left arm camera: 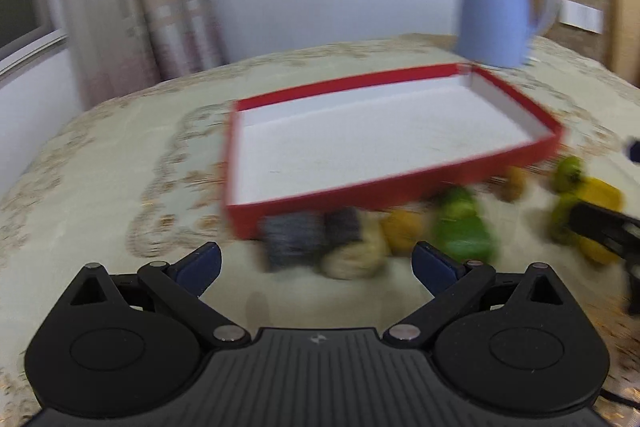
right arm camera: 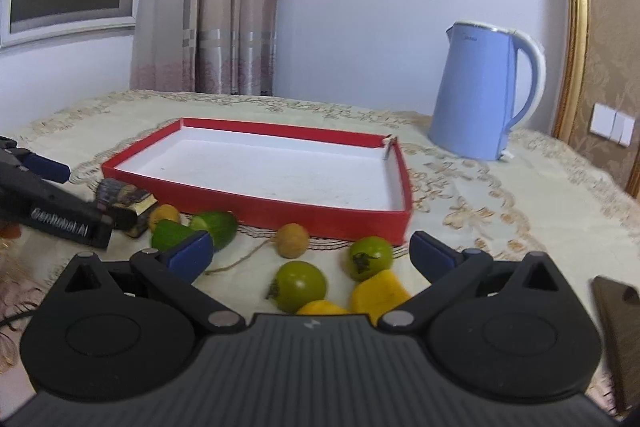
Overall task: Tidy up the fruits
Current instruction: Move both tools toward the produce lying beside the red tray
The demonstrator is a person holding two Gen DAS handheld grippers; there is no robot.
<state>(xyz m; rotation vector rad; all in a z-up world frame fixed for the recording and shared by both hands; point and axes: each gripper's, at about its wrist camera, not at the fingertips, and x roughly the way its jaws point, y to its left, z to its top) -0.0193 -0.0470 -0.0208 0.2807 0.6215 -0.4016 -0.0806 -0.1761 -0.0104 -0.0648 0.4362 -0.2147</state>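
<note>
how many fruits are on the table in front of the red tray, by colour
Counted from the right wrist view:
green tomatoes: 2
other green fruits: 2
yellow pieces: 2
round tan-yellow fruits: 2
total: 8
The red tray holds none. Dark items at the left are not counted.

2 green tomatoes, 1 tray, 1 kettle

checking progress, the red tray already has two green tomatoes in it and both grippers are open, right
Not quite. The right wrist view shows the red tray empty; both green tomatoes lie on the tablecloth in front of it. The left gripper and right gripper are open.
</note>
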